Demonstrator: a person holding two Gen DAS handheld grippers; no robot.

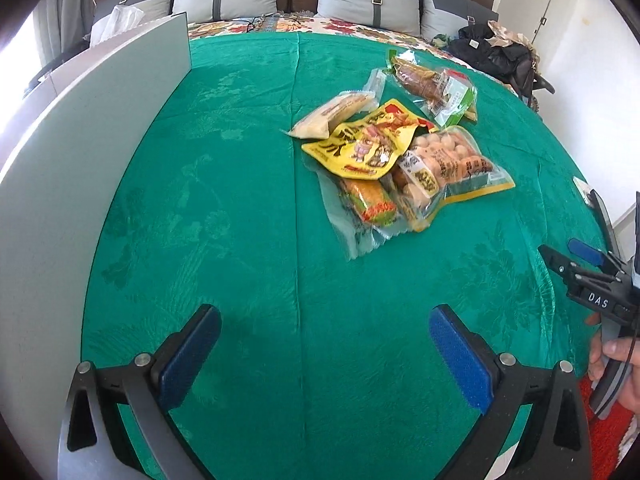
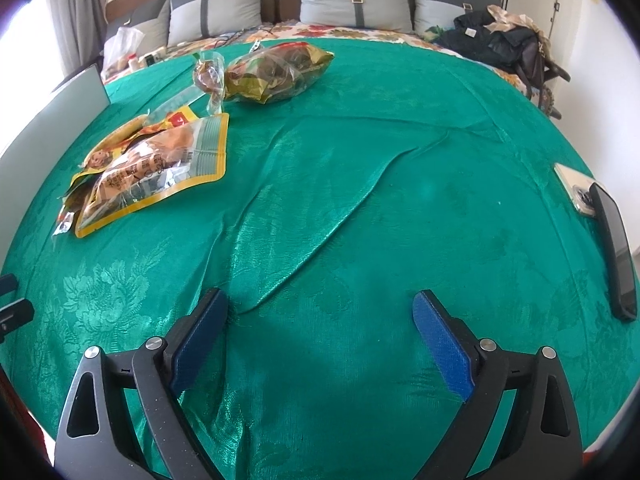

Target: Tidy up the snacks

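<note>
A pile of snack packets lies on the green tablecloth (image 1: 248, 240). In the left wrist view a yellow packet (image 1: 360, 140) tops the pile, with a clear packet of round sausages (image 1: 448, 160), a pale bread packet (image 1: 332, 114) and a green-edged meat packet (image 1: 432, 84) around it. My left gripper (image 1: 324, 344) is open and empty, well short of the pile. The right wrist view shows the yellow-edged packet (image 2: 160, 168) and a gold-green packet (image 2: 276, 68) to the far left. My right gripper (image 2: 320, 328) is open and empty over bare cloth; it also shows at the right edge of the left wrist view (image 1: 576, 256).
A white box wall (image 1: 80, 160) stands along the table's left side. A phone (image 2: 576, 188) and a dark flat device (image 2: 616, 252) lie at the right edge. Behind the table are a bed with grey pillows (image 2: 352, 4) and a heap of dark clothes (image 2: 504, 44).
</note>
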